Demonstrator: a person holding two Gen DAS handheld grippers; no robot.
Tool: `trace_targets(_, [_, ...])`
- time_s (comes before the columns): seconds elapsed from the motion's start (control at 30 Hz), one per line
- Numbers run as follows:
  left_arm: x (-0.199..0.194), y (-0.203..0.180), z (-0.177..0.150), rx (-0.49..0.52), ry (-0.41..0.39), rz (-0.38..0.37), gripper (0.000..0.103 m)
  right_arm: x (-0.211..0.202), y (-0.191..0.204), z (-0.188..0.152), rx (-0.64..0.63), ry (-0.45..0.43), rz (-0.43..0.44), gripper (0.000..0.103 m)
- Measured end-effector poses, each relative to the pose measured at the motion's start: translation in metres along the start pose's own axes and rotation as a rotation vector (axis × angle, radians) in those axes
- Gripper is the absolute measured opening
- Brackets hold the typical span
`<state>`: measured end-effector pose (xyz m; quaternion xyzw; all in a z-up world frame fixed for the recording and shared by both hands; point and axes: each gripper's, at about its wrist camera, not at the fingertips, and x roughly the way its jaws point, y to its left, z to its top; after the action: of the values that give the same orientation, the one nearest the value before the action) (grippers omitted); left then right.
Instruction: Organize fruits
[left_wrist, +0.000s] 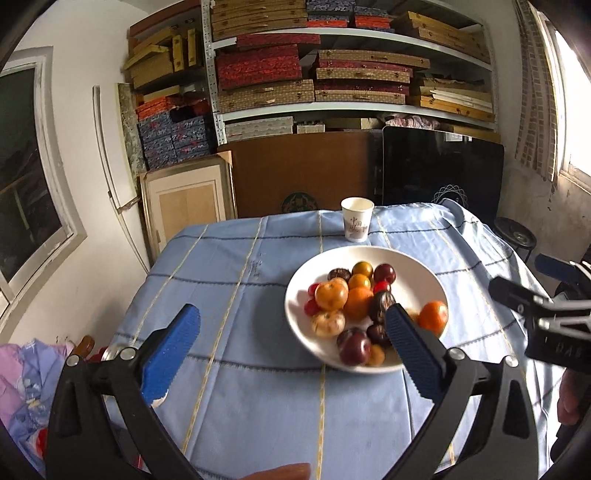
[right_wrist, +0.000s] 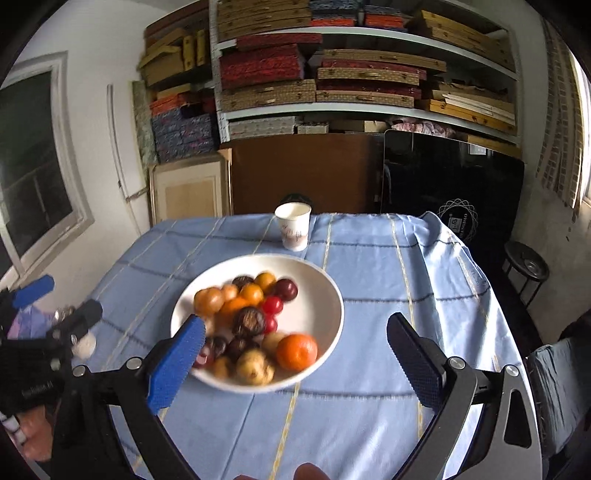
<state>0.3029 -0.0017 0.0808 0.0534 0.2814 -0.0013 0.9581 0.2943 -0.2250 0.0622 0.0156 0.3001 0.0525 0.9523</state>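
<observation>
A white bowl (left_wrist: 417, 269) stands on the blue checked tablecloth and also shows in the right wrist view (right_wrist: 325, 310). It holds several fruits: oranges (left_wrist: 433, 315) (right_wrist: 296, 351), dark plums (left_wrist: 354, 349) (right_wrist: 287, 289), small red tomatoes (left_wrist: 311, 307) (right_wrist: 272, 305) and yellowish fruits (left_wrist: 327, 322) (right_wrist: 255, 365). My left gripper (left_wrist: 293, 325) is open and empty, above the cloth just left of the bowl. My right gripper (right_wrist: 297, 334) is open and empty, above the bowl's near side. The right gripper also shows at the right edge of the left wrist view (left_wrist: 532, 295).
A white paper cup (left_wrist: 356, 218) (right_wrist: 293, 226) stands behind the bowl near the table's far edge. Shelves of boxes (left_wrist: 332, 74), a brown board and a black panel (left_wrist: 443, 170) stand behind the table. A round stool (right_wrist: 526, 267) is at the right. Cloth lies at lower left (left_wrist: 26, 369).
</observation>
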Motion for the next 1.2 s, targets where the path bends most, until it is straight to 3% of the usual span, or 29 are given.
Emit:
trace_targets(0.47, [-0.056, -0.004, -0.064, 0.011, 0.032, -0.022, 0.098, -0.046, 0.013, -0.074, -0.030, 0.066, -0.001, 0.099])
trace_targets(0.9, [-0.075, -0.011, -0.101, 0.007, 0.081, -0.034, 0.098, -0.070, 0.012, -0.106, -0.037, 0.086, 0.010, 0.099])
trace_targets(1.2, [-0.077, -0.013, -0.109, 0.010, 0.101, -0.035, 0.098, -0.074, 0.013, -0.115, -0.039, 0.098, 0.016, 0.099])
